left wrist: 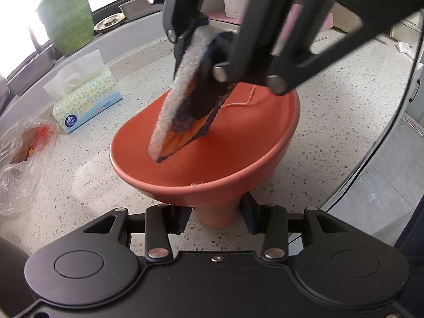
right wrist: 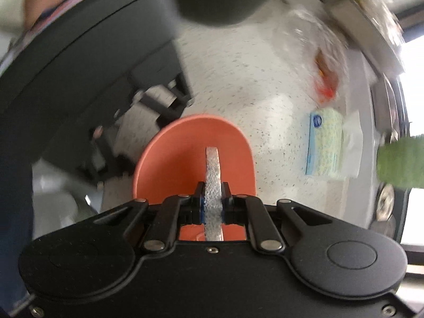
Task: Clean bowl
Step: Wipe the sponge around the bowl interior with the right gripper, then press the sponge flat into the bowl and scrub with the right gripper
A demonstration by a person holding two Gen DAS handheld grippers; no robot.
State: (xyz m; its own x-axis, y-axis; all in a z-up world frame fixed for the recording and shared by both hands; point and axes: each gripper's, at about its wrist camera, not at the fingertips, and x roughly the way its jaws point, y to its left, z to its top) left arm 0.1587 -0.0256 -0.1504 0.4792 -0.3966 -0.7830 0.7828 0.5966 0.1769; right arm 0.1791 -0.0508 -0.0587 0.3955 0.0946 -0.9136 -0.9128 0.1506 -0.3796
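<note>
A terracotta-orange footed bowl stands on the speckled countertop. My left gripper is shut on the bowl's foot, fingers on either side of it. My right gripper comes down from above and is shut on a folded cloth, grey-white outside, dark and orange inside. The cloth's lower tip touches the inside of the bowl. In the right wrist view the right gripper pinches the grey cloth edge-on over the bowl.
A tissue box lies left of the bowl, with a clear plastic bag at the far left. A green vase and metal trays stand on the window sill. The counter edge drops off at right.
</note>
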